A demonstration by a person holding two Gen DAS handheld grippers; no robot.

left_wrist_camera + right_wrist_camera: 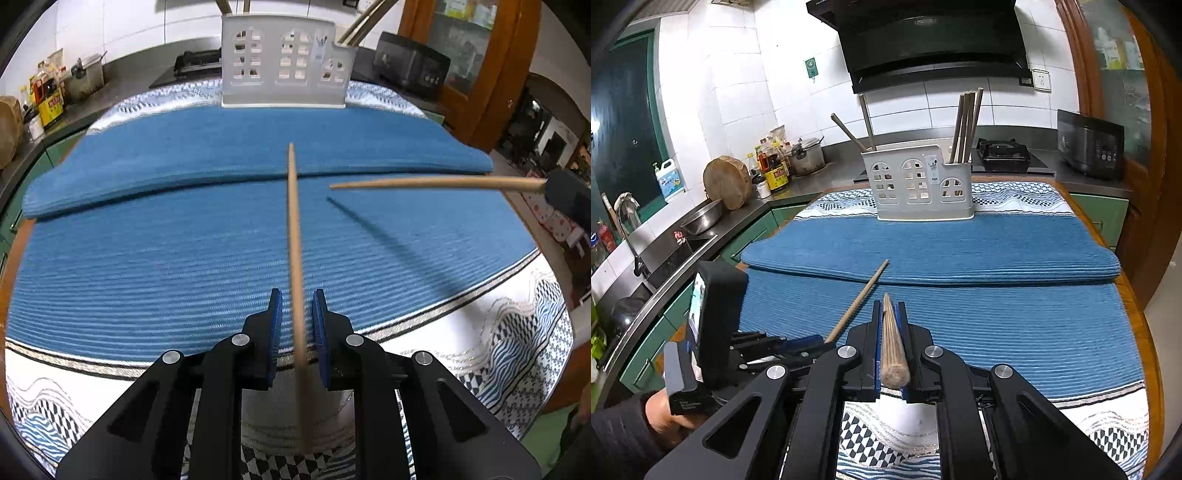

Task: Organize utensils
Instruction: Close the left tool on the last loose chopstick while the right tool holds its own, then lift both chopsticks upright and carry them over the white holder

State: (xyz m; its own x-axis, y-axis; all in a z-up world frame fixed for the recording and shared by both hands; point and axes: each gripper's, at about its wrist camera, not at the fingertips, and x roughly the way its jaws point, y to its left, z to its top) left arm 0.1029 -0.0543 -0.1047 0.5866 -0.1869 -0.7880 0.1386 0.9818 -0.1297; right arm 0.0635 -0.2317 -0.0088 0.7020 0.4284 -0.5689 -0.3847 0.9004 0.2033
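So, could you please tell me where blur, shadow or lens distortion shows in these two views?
Left wrist view: the chopstick between the left gripper fingers blurs toward the lens; the other chopstick casts a dark shadow on the blue mat, whose edges bow. Right wrist view: the chopstick in the right gripper looks sharper; the walls curve.
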